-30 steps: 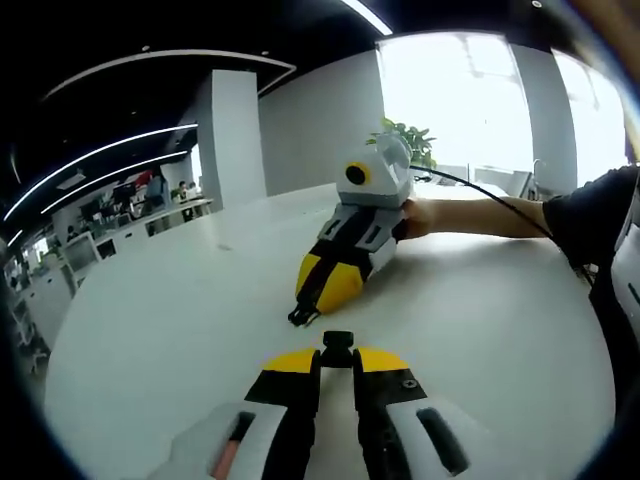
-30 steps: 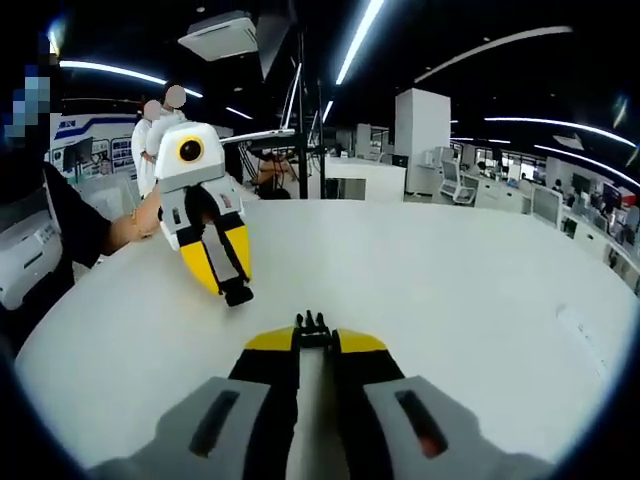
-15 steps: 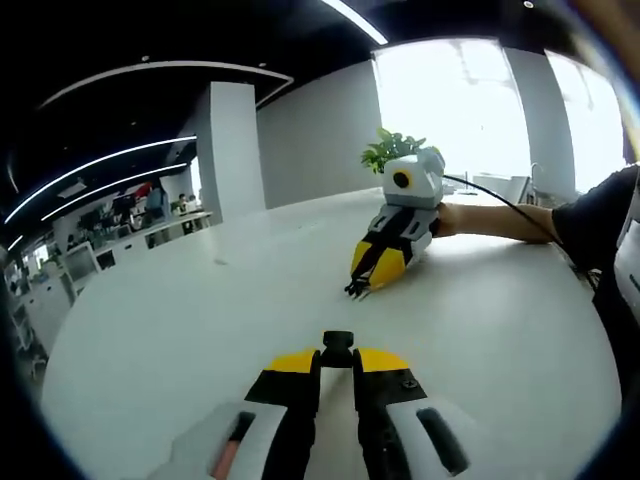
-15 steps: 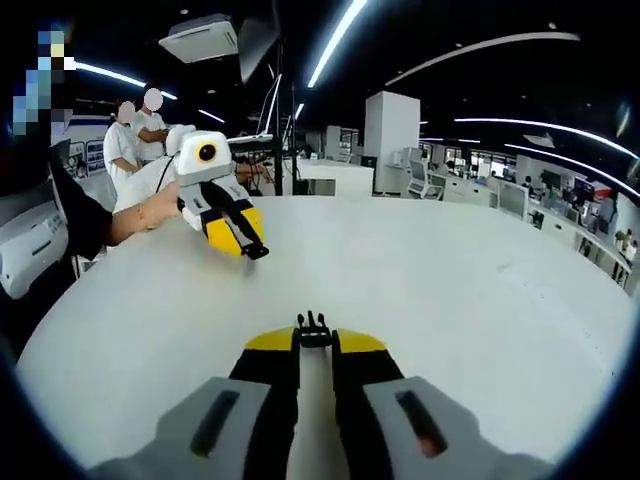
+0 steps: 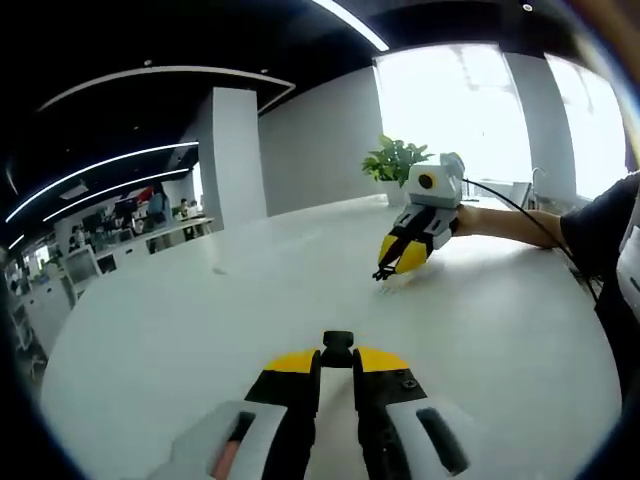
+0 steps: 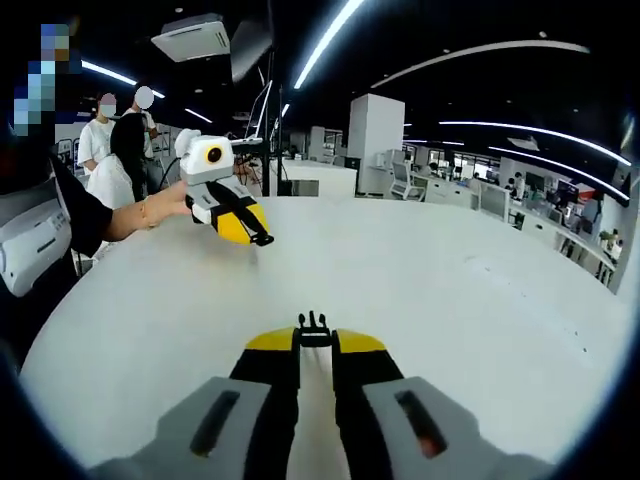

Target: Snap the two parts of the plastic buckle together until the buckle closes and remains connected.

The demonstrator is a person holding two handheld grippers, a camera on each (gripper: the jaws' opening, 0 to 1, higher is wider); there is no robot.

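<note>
Each buckle half is clenched at the tips, left tool (image 5: pixel 337 358) and right tool (image 6: pixel 315 338) well apart over the tabletop (image 6: pixel 450 300), so mating ends are probably kept free for alignment.

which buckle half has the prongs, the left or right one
The right hand-held gripper holds the pronged buckle half, with teeth sticking out. The left hand-held gripper holds a plain blocky socket half.
</note>
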